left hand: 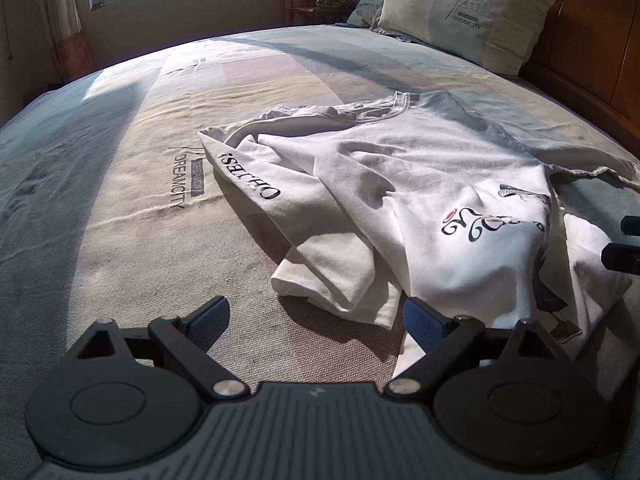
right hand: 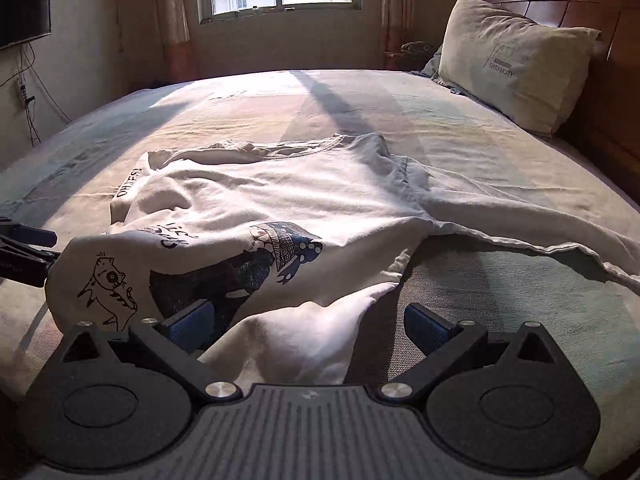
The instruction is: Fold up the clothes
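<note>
Lying crumpled across the near half of a bed (left hand: 120, 184) is a white T-shirt (left hand: 400, 184), its printed front partly rolled over on itself, one sleeve with black lettering trailing to the left, the collar toward the window. A pillow (left hand: 460, 12) leans on the wooden headboard at the far right.

The left gripper (left hand: 316, 320) hovers just above the mattress at the shirt's bunched near edge, jaws spread wide, nothing between them but a corner of cloth just beside the right pad. The right gripper (right hand: 308, 328) is also spread apart, with a fold of white fabric rising between its pads, which do not press on it.

Judging by the soft wrinkles, the shirt is light, limp cotton that will sag and slide rather than hold shape. It probably needs pinching at firm seams, the hem corners or shoulders, and spreading flat before any fold
</note>
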`<state>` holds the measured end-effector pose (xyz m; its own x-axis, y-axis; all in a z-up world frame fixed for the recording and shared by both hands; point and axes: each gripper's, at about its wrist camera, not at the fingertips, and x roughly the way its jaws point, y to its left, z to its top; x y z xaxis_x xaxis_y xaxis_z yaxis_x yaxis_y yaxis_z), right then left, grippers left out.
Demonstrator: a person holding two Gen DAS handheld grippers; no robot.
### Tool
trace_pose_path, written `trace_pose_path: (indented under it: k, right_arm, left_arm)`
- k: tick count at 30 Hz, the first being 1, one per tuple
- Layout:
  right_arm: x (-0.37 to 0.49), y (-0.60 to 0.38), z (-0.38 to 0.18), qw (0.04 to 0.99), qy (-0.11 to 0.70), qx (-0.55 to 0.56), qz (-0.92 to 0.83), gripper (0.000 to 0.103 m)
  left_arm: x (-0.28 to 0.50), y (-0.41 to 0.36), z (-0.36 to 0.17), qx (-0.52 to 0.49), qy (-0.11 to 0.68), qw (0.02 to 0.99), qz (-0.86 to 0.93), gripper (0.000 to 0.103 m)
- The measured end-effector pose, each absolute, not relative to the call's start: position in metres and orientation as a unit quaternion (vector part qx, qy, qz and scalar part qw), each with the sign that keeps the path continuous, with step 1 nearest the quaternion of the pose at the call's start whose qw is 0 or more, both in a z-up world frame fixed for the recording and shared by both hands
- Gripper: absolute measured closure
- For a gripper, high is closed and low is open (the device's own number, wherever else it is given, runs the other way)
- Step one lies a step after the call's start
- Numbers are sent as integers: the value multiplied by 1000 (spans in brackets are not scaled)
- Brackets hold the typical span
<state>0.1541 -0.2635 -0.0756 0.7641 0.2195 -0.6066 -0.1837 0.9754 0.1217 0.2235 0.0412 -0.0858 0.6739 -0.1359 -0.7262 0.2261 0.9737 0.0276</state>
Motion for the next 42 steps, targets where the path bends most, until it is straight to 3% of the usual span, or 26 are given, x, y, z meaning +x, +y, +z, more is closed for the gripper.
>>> trace_pose_path:
  k: [8, 12, 20, 32, 42]
  right_arm:
    - [166, -249, -84, 938, 330, 25, 102, 0]
    - [167, -234, -88, 936, 334, -16, 106, 0]
    - [169, -239, -88, 936, 337, 3, 106, 0]
    - [170, -236, -88, 935, 339, -3, 102, 0]
    - [172, -238, -88, 935, 339, 11, 100, 0]
  left_arm:
    - [260, 37, -104, 80, 387, 916, -69, 9]
    - [261, 64, -99, 64, 383, 920, -47, 9]
    - [274, 131, -82, 47, 387, 920, 45, 9]
    - [272, 77, -94, 17, 386, 922, -20, 9]
    - [296, 135, -92, 34, 383, 920, 81, 8]
